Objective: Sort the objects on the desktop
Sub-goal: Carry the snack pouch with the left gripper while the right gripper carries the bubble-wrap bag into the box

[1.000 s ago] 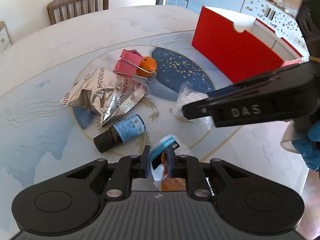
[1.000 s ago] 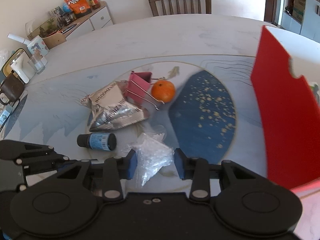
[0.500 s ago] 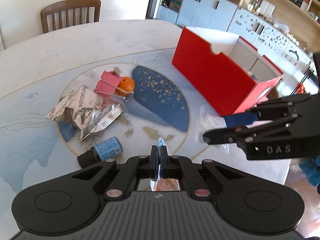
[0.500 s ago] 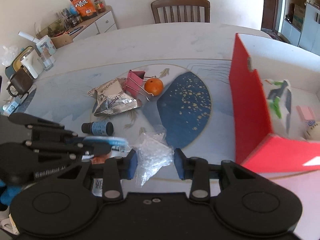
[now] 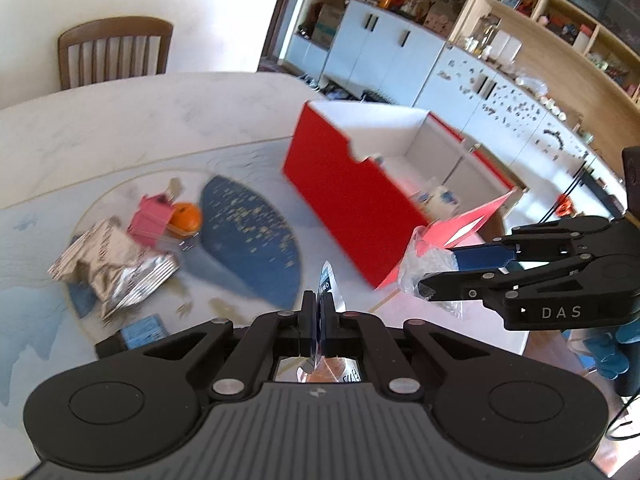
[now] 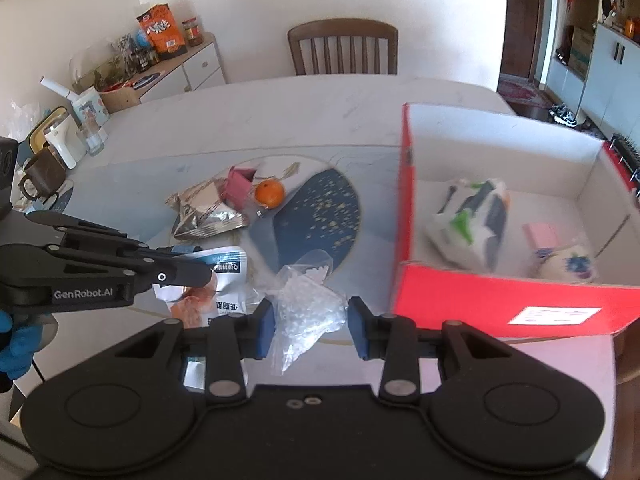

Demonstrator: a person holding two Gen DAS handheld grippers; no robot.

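My left gripper (image 5: 318, 312) is shut on a thin blue-and-white snack packet (image 5: 328, 284), held off the table; the right wrist view shows the same packet (image 6: 224, 276) hanging from that gripper (image 6: 210, 274). My right gripper (image 6: 311, 326) is shut on a clear plastic bag of white bits (image 6: 308, 300), and the left wrist view has this bag (image 5: 424, 268) near the corner of the red box (image 5: 352, 208). The open box (image 6: 500, 300) holds a pouch, a pink block and a small round object.
On the table (image 6: 280, 120) lie a silver foil bag (image 6: 204, 212), a pink binder clip (image 6: 238, 186), an orange (image 6: 270, 193) and a small dark bottle with a blue label (image 5: 140, 332). A wooden chair (image 6: 342, 52) stands behind. Cups and jars crowd the left sideboard (image 6: 52, 152).
Both grippers have risen from the table with their loads. The left jaws closed flat on the packet. The right gripper carried the clear bag toward the red box, whose inside now shows.
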